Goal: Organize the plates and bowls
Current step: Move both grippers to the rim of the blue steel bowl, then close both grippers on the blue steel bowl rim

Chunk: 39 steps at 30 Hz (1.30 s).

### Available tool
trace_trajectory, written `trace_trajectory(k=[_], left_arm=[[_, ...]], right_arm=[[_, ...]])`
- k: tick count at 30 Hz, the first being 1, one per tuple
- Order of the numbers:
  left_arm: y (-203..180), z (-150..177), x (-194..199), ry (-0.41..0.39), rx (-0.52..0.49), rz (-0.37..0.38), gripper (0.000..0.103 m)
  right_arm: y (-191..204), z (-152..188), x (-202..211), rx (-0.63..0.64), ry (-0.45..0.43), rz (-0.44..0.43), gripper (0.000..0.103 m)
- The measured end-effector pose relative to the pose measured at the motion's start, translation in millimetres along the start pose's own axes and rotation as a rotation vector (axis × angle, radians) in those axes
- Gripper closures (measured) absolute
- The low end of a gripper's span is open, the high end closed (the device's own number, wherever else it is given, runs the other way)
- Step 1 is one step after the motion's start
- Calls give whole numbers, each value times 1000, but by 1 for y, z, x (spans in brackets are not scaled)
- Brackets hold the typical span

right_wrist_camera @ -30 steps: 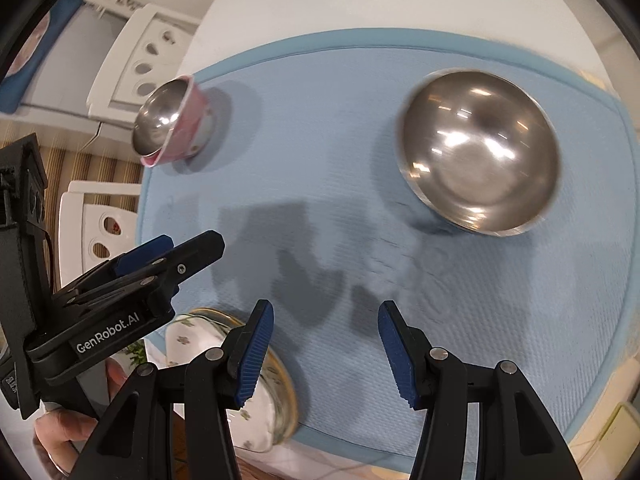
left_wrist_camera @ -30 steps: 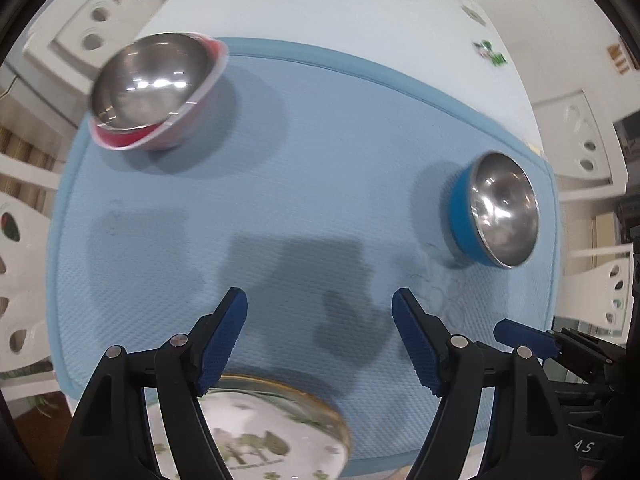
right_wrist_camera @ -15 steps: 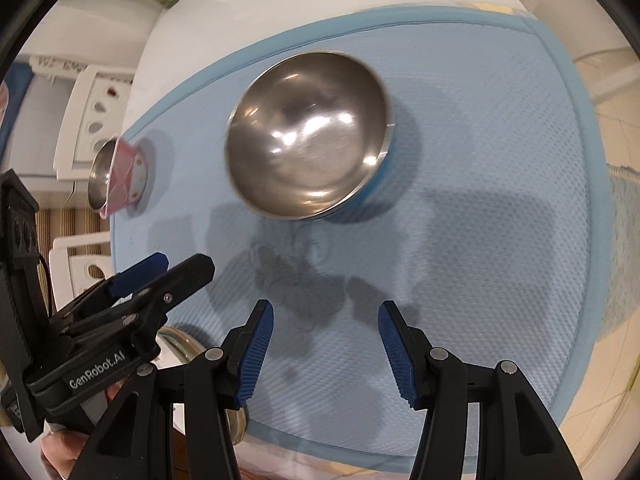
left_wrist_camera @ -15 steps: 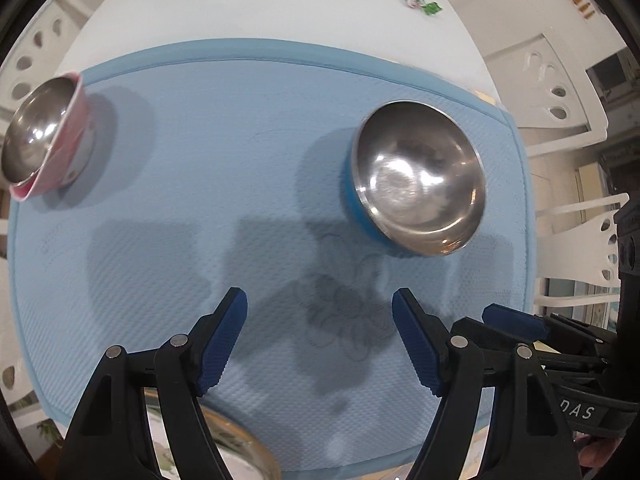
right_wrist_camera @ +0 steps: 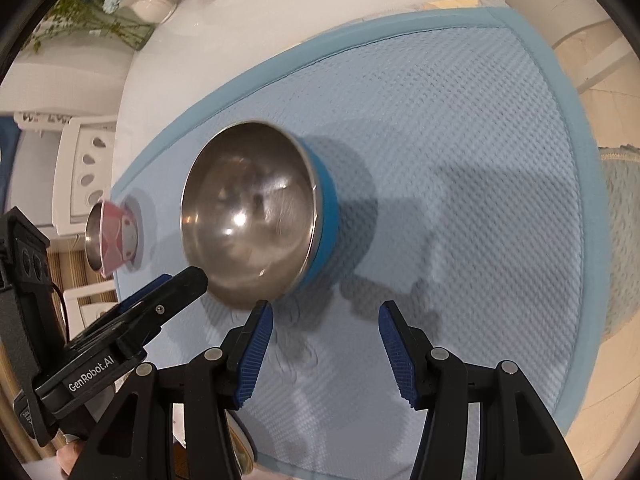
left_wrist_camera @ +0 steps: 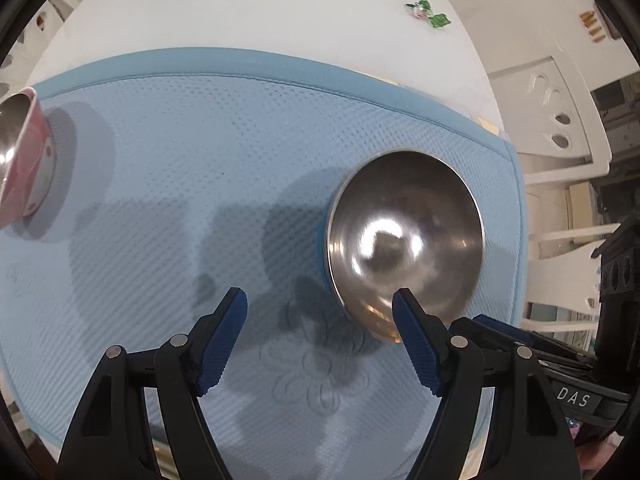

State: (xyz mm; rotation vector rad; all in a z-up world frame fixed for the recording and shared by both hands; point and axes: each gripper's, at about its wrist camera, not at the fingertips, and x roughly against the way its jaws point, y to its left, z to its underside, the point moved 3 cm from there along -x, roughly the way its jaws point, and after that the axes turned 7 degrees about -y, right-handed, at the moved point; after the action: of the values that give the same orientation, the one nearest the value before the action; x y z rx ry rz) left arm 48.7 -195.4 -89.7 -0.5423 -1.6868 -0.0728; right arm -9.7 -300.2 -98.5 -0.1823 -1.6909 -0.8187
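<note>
A steel bowl with a blue outside [left_wrist_camera: 404, 240] stands on the light blue mat [left_wrist_camera: 200, 160], right of centre in the left wrist view. My left gripper [left_wrist_camera: 320, 308] is open and empty, its right finger just in front of the bowl's near rim. In the right wrist view the same blue bowl [right_wrist_camera: 248, 212] sits left of centre. My right gripper [right_wrist_camera: 326, 320] is open and empty, its left finger close to the bowl's near edge. A smaller steel bowl with a pink outside [left_wrist_camera: 20, 160] stands at the mat's far left, also in the right wrist view [right_wrist_camera: 110, 240].
The mat lies on a white table [left_wrist_camera: 260, 12] with small green wrapped sweets [left_wrist_camera: 428, 12] at the back. White chairs [left_wrist_camera: 560, 128] stand around. A patterned plate's rim [right_wrist_camera: 240, 452] shows under my right gripper. Flowers and small dishes [right_wrist_camera: 152, 4] stand at the table's far side.
Both grippers have swung right and closed in on the blue bowl, which now looms larger. The pink bowl has slid to the left edge. The patterned plate has dropped almost out of view.
</note>
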Motion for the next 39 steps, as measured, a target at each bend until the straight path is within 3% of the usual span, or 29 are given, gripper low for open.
trace_trajectory(k=[14,22,27,30,39], left_arm=[[-5,-19,-45,19,-4,0,32],[-3,-23,-52,5,-13,3,60],[-6,-22,-47,-12,-31,42,81],[-11,-22,-47,-14,-42,44,87],[-6,-16,-40,-16,-26,40,89]], right_arm=[[-11,-28,-42,-36,1,-1,50],[-9,-37,-43,-42,-57,-8,50],[-8,-39,-43,-50,-73,5,76],[-4,-38,-43,-44,-78,-5,89],[21,-36,-40,25,-89,54,89]])
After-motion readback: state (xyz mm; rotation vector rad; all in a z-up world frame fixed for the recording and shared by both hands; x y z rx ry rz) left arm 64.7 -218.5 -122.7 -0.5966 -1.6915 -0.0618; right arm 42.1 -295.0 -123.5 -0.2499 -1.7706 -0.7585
